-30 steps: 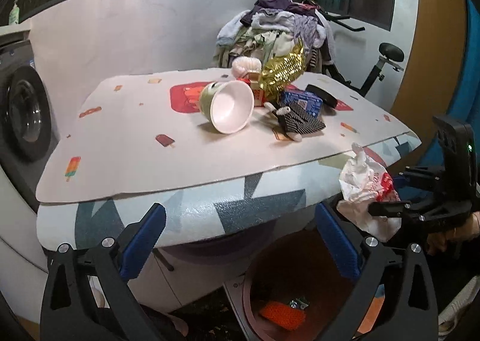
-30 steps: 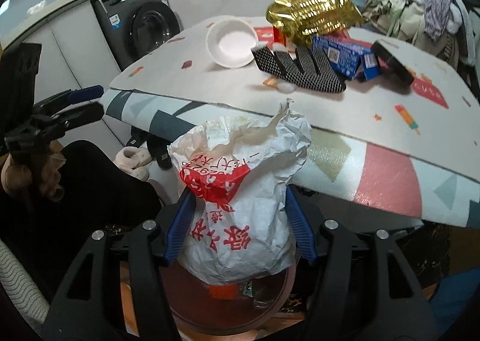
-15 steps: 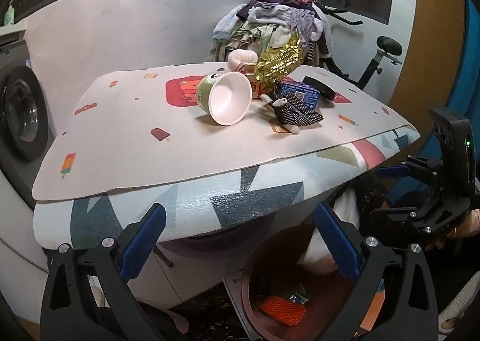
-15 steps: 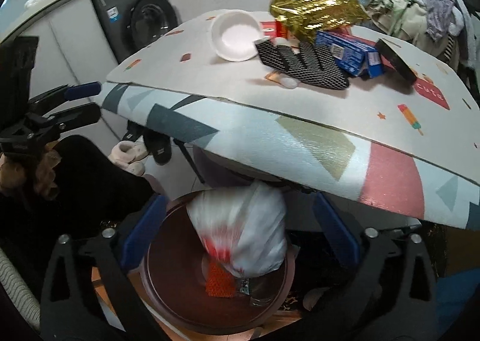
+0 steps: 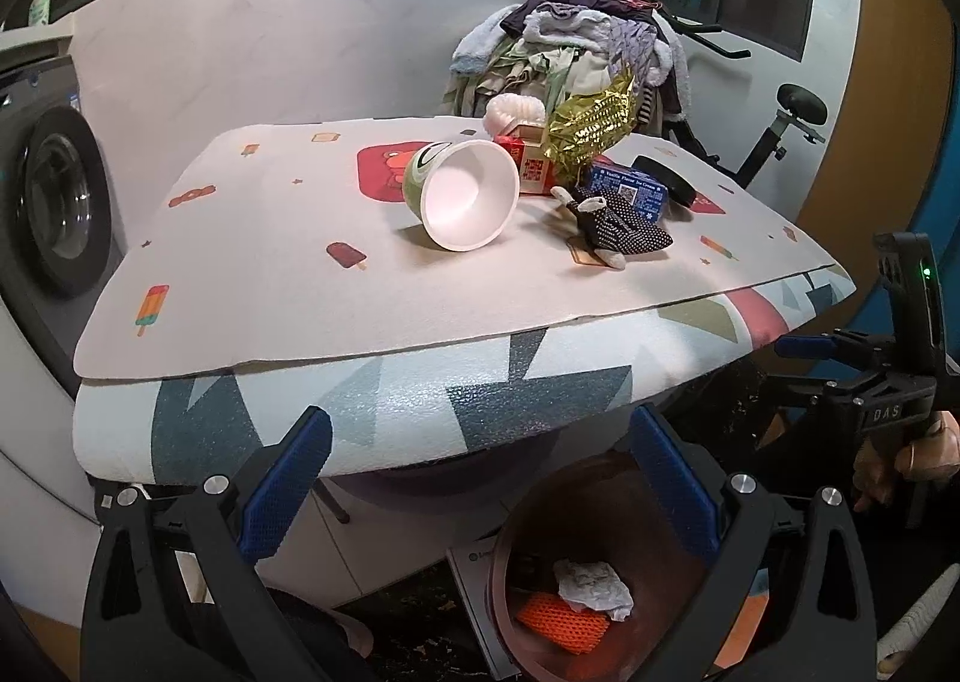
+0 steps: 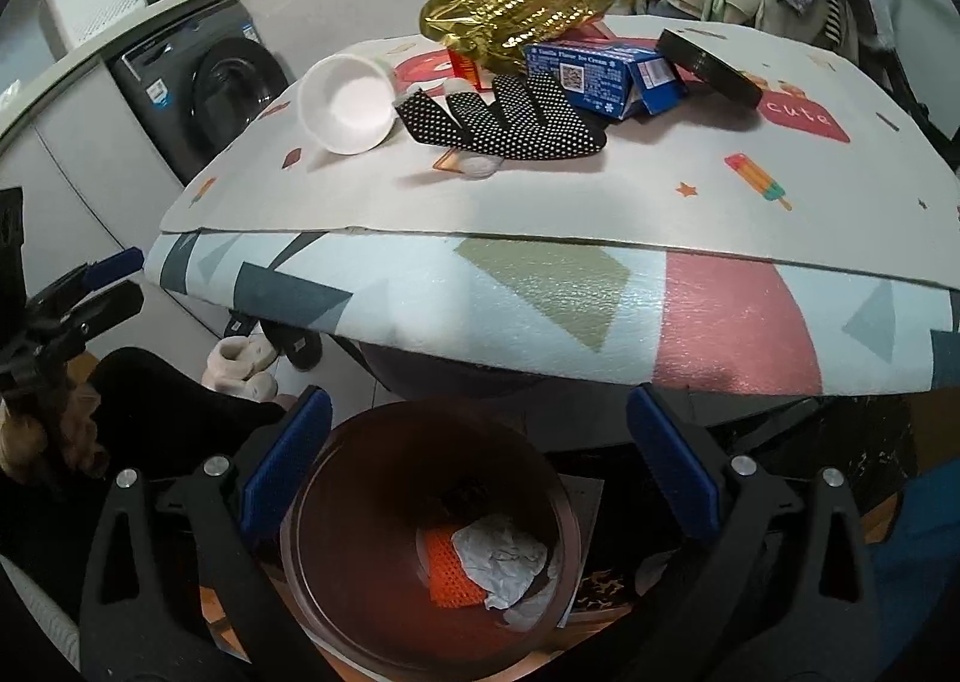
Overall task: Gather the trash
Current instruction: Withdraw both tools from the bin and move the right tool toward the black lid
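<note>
Where table (image 5: 252,238) stands, washer (image 6: 210,88) beside

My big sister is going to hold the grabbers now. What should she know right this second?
Left hand-held gripper: open, holding nothing, in front of the table edge.
Right hand-held gripper: open, holding nothing, above the brown bin.
Done: the crumpled white paper bag lies in the bin, beside an orange mesh piece.
Left on the table: the tipped paper cup, gold foil bag, blue ice cream box, red carton, black round lid and a dotted black sock, which may not be trash.
</note>
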`<action>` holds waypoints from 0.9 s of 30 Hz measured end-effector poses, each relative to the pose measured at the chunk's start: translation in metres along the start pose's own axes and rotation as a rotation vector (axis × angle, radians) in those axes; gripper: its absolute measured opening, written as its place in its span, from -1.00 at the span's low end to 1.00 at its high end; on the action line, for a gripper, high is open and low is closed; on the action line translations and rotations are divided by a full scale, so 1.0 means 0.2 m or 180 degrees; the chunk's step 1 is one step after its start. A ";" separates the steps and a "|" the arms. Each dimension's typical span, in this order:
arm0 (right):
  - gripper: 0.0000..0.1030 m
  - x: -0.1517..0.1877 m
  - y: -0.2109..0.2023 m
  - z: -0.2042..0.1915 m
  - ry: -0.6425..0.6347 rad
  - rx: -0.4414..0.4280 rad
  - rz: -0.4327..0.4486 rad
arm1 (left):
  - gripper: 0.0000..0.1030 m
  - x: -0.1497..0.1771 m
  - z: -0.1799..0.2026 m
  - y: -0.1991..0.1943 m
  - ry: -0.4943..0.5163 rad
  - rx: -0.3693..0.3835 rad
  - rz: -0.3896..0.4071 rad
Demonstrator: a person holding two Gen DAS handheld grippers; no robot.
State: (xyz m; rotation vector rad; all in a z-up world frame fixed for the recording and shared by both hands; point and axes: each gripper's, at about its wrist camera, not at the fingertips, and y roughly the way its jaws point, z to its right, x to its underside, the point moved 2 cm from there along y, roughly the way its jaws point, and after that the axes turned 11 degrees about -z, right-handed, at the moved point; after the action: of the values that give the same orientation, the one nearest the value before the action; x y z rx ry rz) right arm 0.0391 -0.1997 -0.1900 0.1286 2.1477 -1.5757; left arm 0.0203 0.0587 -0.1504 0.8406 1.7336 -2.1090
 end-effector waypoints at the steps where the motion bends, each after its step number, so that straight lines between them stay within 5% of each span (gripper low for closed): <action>1: 0.88 0.00 0.00 0.00 0.0002 -0.0001 -0.0004 | 0.88 0.00 0.00 0.00 -0.0004 -0.0004 0.0004; 15: 0.88 -0.05 -0.06 0.06 0.0159 0.0120 0.0130 | 0.88 -0.07 -0.03 -0.01 -0.0084 0.0048 -0.0002; 27: 0.89 -0.31 -0.20 0.28 0.0485 0.0322 0.0294 | 0.88 -0.38 -0.12 -0.05 -0.0079 -0.0021 0.0188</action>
State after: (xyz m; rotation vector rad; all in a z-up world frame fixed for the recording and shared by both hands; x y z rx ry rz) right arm 0.0977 -0.2523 -0.1417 0.3870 2.1413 -1.6684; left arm 0.0800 0.0728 -0.0991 0.8497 1.6816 -2.0659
